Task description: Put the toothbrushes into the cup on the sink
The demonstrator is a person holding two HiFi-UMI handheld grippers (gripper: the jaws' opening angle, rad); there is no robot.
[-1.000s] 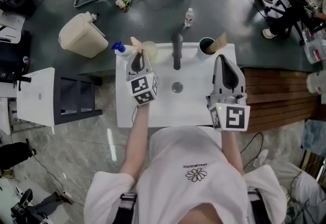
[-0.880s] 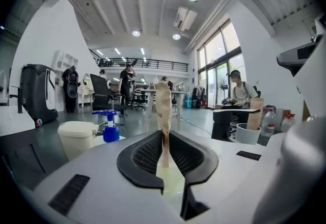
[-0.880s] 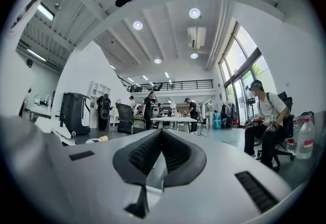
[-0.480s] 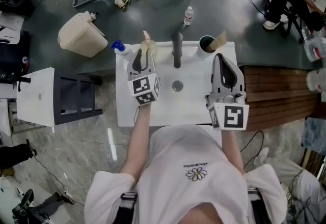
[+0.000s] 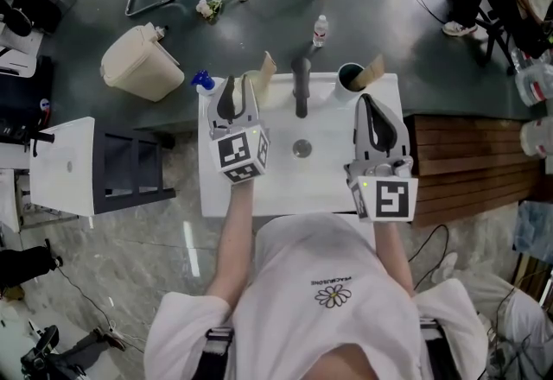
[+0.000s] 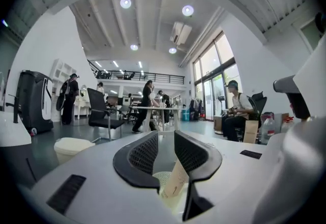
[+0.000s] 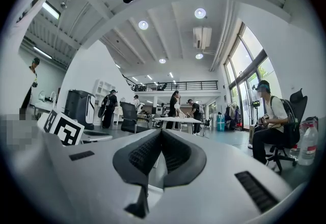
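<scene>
Over the white sink (image 5: 276,184), the right gripper (image 5: 374,106) hangs at its right side, jaws clenched together on nothing. The left gripper (image 5: 235,86) is at the sink's back left with its jaws released. In the gap between them a tan toothbrush packet (image 6: 175,183) leans in a pale cup (image 6: 164,179). Beyond the dark faucet (image 5: 300,86), a dark cup (image 5: 349,76) at the back right corner holds a second packet (image 5: 374,70). A water bottle (image 5: 320,28) stands on the floor behind.
</scene>
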